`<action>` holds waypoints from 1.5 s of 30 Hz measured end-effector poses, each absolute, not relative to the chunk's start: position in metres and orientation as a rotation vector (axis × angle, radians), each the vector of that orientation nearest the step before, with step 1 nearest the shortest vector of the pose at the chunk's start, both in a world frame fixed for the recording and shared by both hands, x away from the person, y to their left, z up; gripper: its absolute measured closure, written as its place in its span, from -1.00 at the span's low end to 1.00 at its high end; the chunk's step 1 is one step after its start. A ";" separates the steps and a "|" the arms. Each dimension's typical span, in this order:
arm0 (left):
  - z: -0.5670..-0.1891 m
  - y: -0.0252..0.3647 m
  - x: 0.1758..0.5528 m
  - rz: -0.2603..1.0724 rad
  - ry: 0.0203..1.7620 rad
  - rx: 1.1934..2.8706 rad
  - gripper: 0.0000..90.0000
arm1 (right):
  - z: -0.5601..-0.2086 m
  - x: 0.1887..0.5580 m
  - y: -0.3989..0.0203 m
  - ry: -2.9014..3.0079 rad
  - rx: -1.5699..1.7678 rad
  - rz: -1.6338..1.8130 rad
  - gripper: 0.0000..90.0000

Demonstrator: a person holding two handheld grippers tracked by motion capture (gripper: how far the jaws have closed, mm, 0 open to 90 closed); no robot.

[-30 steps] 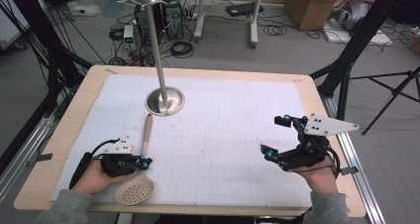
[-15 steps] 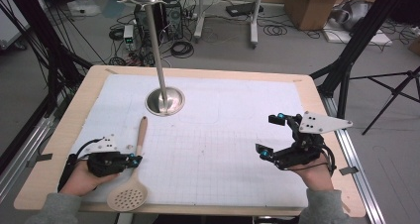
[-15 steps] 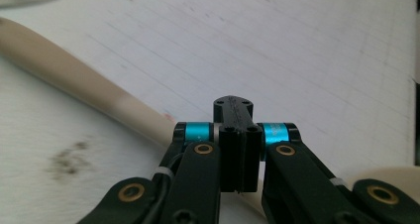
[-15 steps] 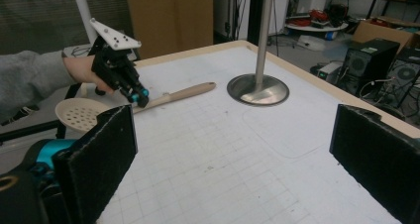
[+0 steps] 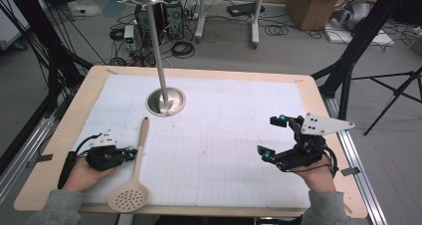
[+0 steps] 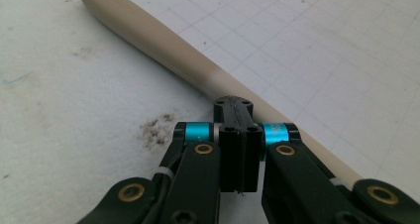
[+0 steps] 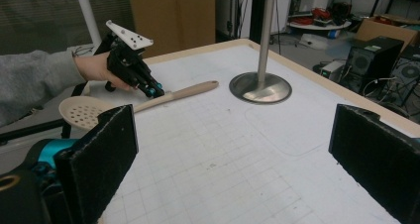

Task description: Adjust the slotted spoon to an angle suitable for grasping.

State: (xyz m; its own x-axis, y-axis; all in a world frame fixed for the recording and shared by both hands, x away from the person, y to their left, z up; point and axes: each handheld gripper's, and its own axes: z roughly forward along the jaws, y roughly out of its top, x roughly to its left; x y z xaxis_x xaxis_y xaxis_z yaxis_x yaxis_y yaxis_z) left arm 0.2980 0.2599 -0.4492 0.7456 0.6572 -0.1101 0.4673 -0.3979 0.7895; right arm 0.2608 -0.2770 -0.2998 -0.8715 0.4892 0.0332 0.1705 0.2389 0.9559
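We see a beige slotted spoon (image 5: 135, 173) lying flat on the white gridded mat (image 5: 219, 135) at the table's near left: smooth rounded handle with a hole at its far end, round perforated bowl toward us. Our left gripper (image 5: 130, 154) has its jaws pressed together, tips just beside the handle's middle. Our right gripper (image 5: 272, 137) holds its foam-padded jaws wide apart, gripping nothing, well apart from the spoon. A steel stand (image 5: 165, 101) with a round base rises behind the handle.

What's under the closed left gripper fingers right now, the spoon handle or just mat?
In the left gripper view the shut left gripper has its tips over the slotted spoon handle's near edge, on the white grid mat. Contact is hidden beneath the fingers, and nothing sits between them.
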 end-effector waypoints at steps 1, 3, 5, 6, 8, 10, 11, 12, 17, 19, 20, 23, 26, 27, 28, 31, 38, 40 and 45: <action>-0.449 0.260 0.298 0.275 0.846 2.067 0.99 | -0.300 0.261 -0.277 2.242 0.616 1.675 -0.92; -0.450 0.257 0.300 0.264 0.838 2.071 0.99 | -0.300 0.260 -0.278 2.237 0.617 1.678 -0.92; -0.450 0.253 0.302 0.254 0.827 2.078 0.99 | -0.300 0.259 -0.279 2.234 0.615 1.677 -0.92; -0.450 0.251 0.303 0.247 0.820 2.078 0.99 | -0.300 0.257 -0.280 2.232 0.622 1.674 -0.92; -0.450 0.246 0.306 0.236 0.794 2.088 0.99 | -0.300 0.256 -0.282 2.229 0.622 1.667 -0.92; -0.450 0.244 0.307 0.240 0.784 2.093 0.99 | -0.301 0.254 -0.283 2.228 0.632 1.662 -0.92; -0.450 0.242 0.308 0.240 0.775 2.102 0.99 | -0.301 0.254 -0.283 2.228 0.632 1.662 -0.92; -0.449 0.239 0.310 0.238 0.762 2.111 0.99 | -0.301 0.253 -0.286 2.224 0.637 1.657 -0.92; -0.449 0.229 0.312 0.227 0.729 2.126 0.99 | -0.302 0.250 -0.290 2.220 0.648 1.649 -0.93; -0.449 0.224 0.313 0.224 0.713 2.134 0.99 | -0.301 0.248 -0.291 2.218 0.657 1.649 -0.92; -0.449 0.219 0.313 0.218 0.692 2.137 0.99 | -0.301 0.247 -0.293 2.217 0.662 1.647 -0.92; -0.449 0.214 0.313 0.216 0.684 2.141 0.99 | -0.302 0.246 -0.293 2.220 0.666 1.641 -0.93; -0.447 0.215 0.313 0.224 0.689 2.138 0.99 | -0.303 0.247 -0.293 2.224 0.669 1.639 -0.93; -0.445 0.216 0.312 0.228 0.691 2.133 0.99 | -0.303 0.247 -0.293 2.218 0.664 1.640 -0.93; -0.445 0.216 0.312 0.228 0.691 2.133 0.99 | -0.303 0.247 -0.293 2.218 0.664 1.640 -0.93; -0.439 0.221 0.308 0.225 0.687 2.102 0.99 | -0.303 0.248 -0.293 2.228 0.665 1.635 -0.93; -0.426 0.216 0.289 0.185 0.662 2.096 0.99 | -0.302 0.252 -0.291 2.224 0.655 1.647 -0.93; -0.426 0.214 0.287 0.179 0.653 2.099 0.99 | -0.302 0.253 -0.289 2.227 0.649 1.645 -0.93; -0.428 0.211 0.281 0.183 0.624 2.156 0.99 | -0.302 0.254 -0.285 2.246 0.628 1.654 -0.94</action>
State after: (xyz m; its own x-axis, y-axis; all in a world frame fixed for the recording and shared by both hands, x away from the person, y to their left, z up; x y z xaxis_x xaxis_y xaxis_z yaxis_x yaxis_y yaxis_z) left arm 0.2815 0.2105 -0.4279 0.8640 0.4955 -0.0890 0.3695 -0.5042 0.7805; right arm 0.2536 -0.2850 -0.3015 -0.8657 0.4996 0.0298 0.1768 0.2495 0.9521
